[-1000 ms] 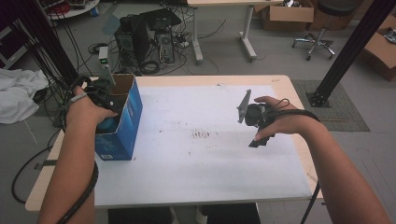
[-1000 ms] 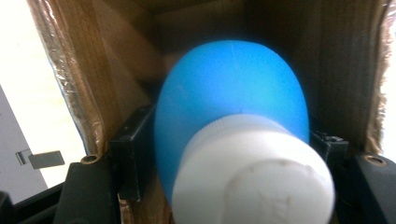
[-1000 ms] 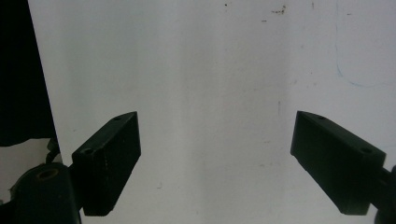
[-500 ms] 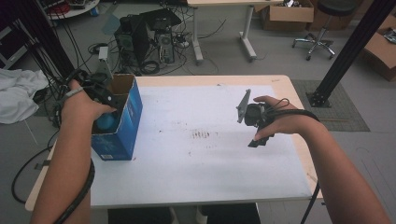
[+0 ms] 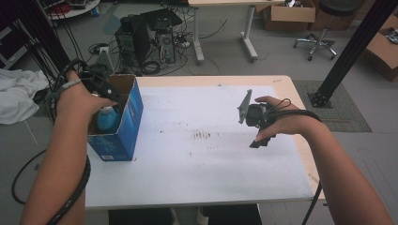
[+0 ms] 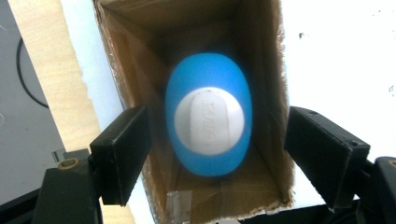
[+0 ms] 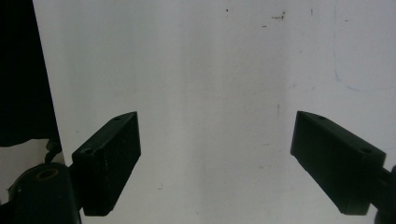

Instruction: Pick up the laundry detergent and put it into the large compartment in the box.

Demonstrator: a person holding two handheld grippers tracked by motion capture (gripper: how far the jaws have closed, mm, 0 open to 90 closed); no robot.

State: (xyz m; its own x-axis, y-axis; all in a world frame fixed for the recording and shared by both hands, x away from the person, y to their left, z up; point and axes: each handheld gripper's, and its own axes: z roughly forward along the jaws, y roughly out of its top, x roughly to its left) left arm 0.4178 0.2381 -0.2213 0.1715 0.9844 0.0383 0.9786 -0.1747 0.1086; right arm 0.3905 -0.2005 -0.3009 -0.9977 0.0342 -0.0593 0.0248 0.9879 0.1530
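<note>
bottle: we see a blue bottle (image 6: 208,122) with a white cap standing inside the box, in the middle of the left gripper view; in the high view it sits at the left of the frame, its blue shoulder (image 5: 107,119) showing over the box wall.
box: an open blue cardboard box (image 5: 123,126) stands on the left part of the worktop in the high view; in the left gripper view its brown inner walls (image 6: 135,60) run from the top of the frame down past the bottle.
left gripper: we find the left gripper (image 6: 219,156) looking down into the box; in the high view it is at the upper left (image 5: 101,89), above the box opening.
left jaws: they have just been opening and now stand apart, one at the lower left and one at the lower right of the left gripper view. the bottle lies between them in the picture but deeper in the box, and neither pad touches it.
right gripper: we see the right gripper (image 5: 256,119) held over the worktop at the centre right of the high view, well apart from the box.
right jaws: wide apart in the right gripper view (image 7: 215,163), with bare white surface between them.
worktop: a white worktop (image 5: 202,159) with a few small dark marks near its middle.
</note>
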